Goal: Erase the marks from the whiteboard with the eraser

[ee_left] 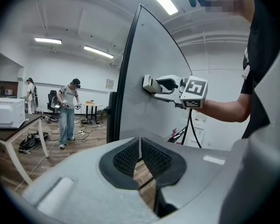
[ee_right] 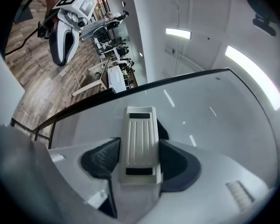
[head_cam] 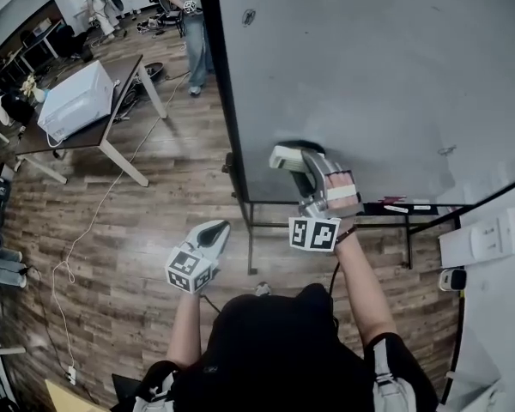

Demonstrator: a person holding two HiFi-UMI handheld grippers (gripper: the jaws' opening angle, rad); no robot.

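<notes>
The whiteboard [ee_right: 196,111] I work on is smooth and glossy, mirroring the ceiling lights; the eraser [ee_right: 140,143] is matt, ribbed off-white plastic; my left gripper [ee_left: 140,157] has a matt grey plastic shell with finely textured black pads [ee_left: 127,157]; the floor [head_cam: 137,230] is wood-grain plank.

Pale cream ribbed eraser [ee_right: 139,146]; grey-white whiteboard [head_cam: 369,75] — black frame; brown wood-grain floor [head_cam: 154,230]

The wood-plank floor [head_cam: 112,256] carries a dark-topped table [head_cam: 120,88] at its far left, and a white microwave [head_cam: 75,99] sits on that tabletop. A thin cable [head_cam: 90,221] trails over the boards. The black stand [head_cam: 251,239] of the whiteboard [head_cam: 369,75] rests on them near the middle.
</notes>
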